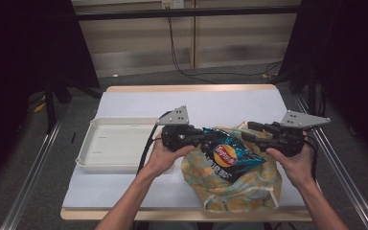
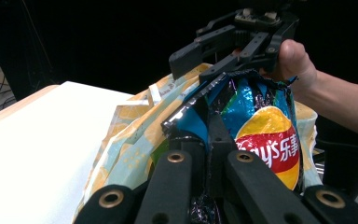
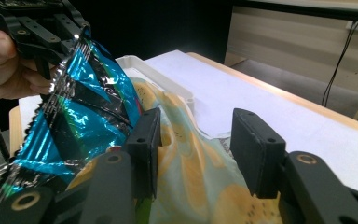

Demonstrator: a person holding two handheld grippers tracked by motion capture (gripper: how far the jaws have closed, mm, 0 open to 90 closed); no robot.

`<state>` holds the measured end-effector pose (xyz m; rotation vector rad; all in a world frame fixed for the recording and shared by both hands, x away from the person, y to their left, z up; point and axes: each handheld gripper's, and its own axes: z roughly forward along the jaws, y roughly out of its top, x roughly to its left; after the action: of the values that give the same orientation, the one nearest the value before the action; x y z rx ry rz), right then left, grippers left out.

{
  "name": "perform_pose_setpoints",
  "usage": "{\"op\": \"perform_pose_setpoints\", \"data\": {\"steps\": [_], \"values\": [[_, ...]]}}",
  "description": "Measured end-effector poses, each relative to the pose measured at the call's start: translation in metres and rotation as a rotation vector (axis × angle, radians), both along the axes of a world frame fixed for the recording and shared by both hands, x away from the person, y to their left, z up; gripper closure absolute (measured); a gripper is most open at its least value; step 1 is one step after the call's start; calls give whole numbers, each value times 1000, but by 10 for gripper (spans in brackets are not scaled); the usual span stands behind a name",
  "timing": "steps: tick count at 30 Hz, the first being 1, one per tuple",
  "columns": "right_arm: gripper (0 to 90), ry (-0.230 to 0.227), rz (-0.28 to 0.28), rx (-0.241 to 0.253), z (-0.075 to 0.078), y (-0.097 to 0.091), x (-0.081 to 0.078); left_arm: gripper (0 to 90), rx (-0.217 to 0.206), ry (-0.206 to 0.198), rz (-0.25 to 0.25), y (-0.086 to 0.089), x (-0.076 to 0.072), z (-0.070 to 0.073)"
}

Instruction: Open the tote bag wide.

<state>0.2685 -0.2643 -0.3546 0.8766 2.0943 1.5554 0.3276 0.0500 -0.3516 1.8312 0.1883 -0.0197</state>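
Risk view of a two-handed bag transfer. I hold the blue chip bag (image 1: 230, 155) by its crimped top edge in my left tongs (image 1: 206, 137), whose jaws are pressed together on the foil; the chip bag hangs partly over the mouth of the yellow-patterned cloth bag (image 1: 235, 184), which lies on the worktop (image 1: 124, 191) just right of the white tray (image 1: 110, 143). My right tongs (image 3: 196, 140) stand spread, their pads not pressing on anything, with cloth bag fabric and a corner of the chip bag between and just beside them. Principal hazard, as I judge it: the chip bag now depends on a single pinch at a slick foil seam, so any tug or tilt of my left hand could let it slip out and drop beside the cloth bag instead of inside it. A second hazard is that the right tongs, if closed here, catch foil together with fabric and drag the cloth bag's mouth shut. Squeezing lower on the chip bag could crush its contents. The tray, being close, could be nudged.
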Motion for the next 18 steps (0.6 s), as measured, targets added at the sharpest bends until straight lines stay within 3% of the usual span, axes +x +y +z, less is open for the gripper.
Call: {"op": "perform_pose_setpoints", "data": {"steps": [4, 8, 9, 10, 14, 18], "values": [[486, -25, -40, 29, 9, -7, -5, 898, 2, 11, 15, -3, 1, 3], [462, -48, -55, 34, 12, -15, -14, 898, 6, -11, 20, 0, 2, 12], [458, -53, -61, 34, 12, -17, -17, 898, -19, -6, 13, 0, 2, 14], [448, -60, -71, 31, 11, -19, -20, 898, -18, -11, 18, 1, 3, 16], [420, -59, -104, 50, 10, -30, -30, 898, -37, -11, 30, 2, 4, 25], [393, -46, -107, 43, 7, -32, -35, 898, -29, -8, 49, 1, 7, 31]]}}
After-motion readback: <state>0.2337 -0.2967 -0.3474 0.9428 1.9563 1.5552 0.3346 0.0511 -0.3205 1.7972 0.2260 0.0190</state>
